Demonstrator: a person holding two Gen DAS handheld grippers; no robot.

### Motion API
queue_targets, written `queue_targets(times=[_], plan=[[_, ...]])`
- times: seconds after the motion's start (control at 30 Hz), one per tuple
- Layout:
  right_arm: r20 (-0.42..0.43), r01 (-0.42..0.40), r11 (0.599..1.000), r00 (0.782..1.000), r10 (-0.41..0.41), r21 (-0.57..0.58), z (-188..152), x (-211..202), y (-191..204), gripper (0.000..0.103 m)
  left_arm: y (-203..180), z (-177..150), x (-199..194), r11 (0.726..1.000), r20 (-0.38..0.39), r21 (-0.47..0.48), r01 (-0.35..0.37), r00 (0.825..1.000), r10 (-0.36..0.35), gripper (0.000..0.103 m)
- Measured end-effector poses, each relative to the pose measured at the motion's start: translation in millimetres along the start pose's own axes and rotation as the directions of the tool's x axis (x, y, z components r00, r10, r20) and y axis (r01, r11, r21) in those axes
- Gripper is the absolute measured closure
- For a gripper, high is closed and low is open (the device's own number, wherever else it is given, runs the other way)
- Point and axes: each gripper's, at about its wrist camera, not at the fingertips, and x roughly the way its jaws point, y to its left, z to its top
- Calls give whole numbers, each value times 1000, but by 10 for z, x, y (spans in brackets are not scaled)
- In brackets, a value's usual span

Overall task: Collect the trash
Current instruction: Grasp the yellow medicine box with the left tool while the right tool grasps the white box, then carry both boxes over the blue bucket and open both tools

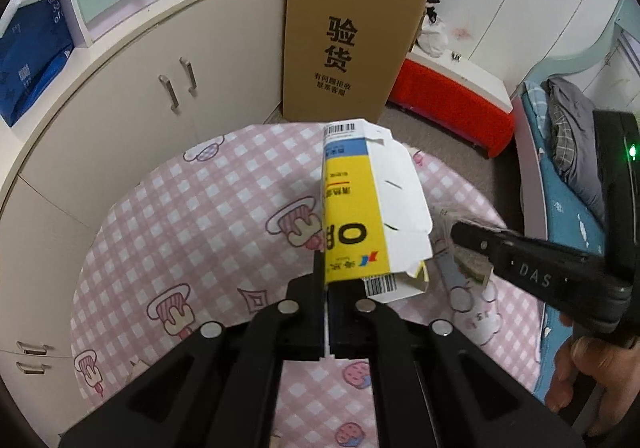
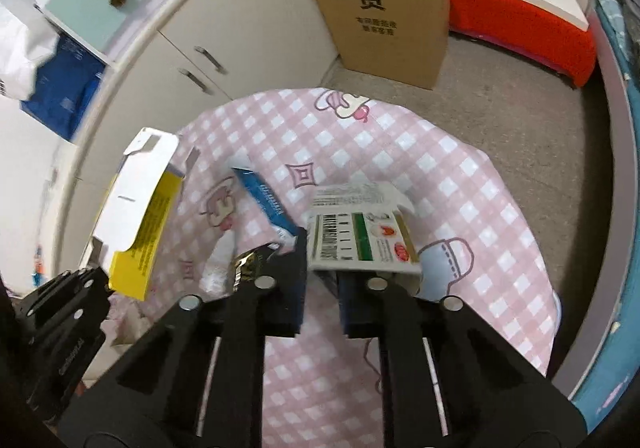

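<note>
My left gripper (image 1: pixel 328 280) is shut on a yellow and white carton (image 1: pixel 360 203) and holds it upright above the pink checked tablecloth (image 1: pixel 192 232). The carton also shows at the left of the right wrist view (image 2: pixel 136 215). My right gripper (image 2: pixel 322 272) is closed on a white box with green print (image 2: pixel 360 240), held just above the cloth. In the left wrist view the right gripper (image 1: pixel 460 236) comes in from the right with that box partly hidden. A blue packet (image 2: pixel 264 199) and a gold wrapper (image 2: pixel 248 264) lie on the cloth beside it.
A tall brown cardboard box (image 1: pixel 352 35) stands on the floor beyond the table. Cream cabinets (image 1: pixel 132 119) run along the left. A red and white bench (image 1: pixel 452 99) and a bed (image 1: pixel 568 175) are at the right.
</note>
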Motion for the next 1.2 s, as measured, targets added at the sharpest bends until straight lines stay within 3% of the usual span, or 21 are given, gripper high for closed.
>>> queue_targets(times=[0.2,0.43,0.7,0.87,1.03,1.2], plan=[[54,-62,998,997,60,28,-172,-459,-212,97,-319,-56,-261,999,30,7,32,999,-32,102],[139,-92,993,987,80,78,-506,-1178,-667,97,-1044,-222,-590,992,41,47,115,992,-117,102],[222,-27,981,975,-16,190,-1120,-2092,-1608,97,-2312,-638,-705,950,-61,157,269,963,-263,102],[236,14,958,968,-85,286,-1509,-2443,-2175,97,-3016,-922,-711,914,-125,247,322,946,-299,102],[213,46,937,969,-127,346,-1744,-2572,-2597,97,-3450,-1072,-686,886,-171,292,360,931,-322,102],[194,54,924,971,-137,379,-1910,-2609,-2905,96,-3759,-1179,-626,874,-205,321,364,928,-311,102]])
